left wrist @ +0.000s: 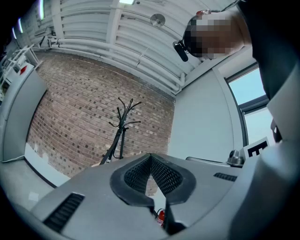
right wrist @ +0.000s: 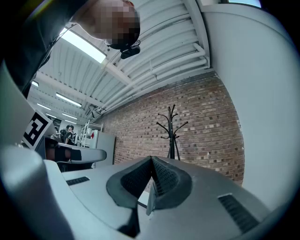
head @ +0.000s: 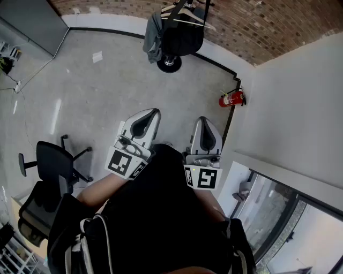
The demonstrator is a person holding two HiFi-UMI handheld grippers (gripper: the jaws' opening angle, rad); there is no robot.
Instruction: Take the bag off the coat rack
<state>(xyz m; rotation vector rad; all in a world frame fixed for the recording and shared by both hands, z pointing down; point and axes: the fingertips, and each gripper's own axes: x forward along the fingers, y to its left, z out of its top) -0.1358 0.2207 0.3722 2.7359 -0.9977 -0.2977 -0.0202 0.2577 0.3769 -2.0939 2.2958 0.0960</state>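
The black coat rack stands by the brick wall at the top of the head view. A black bag hangs on it, with a grey garment and a wooden hanger beside it. My left gripper and right gripper are held side by side in front of my body, well short of the rack. Both point toward it, shut and empty. The rack's bare upper hooks show above the left gripper's closed jaws. The same hooks rise above the right gripper's closed jaws.
A red fire extinguisher sits on the floor at the white wall's corner, right of the rack. A black office chair stands to my left. A window is low on my right. A seated person is far off to the left.
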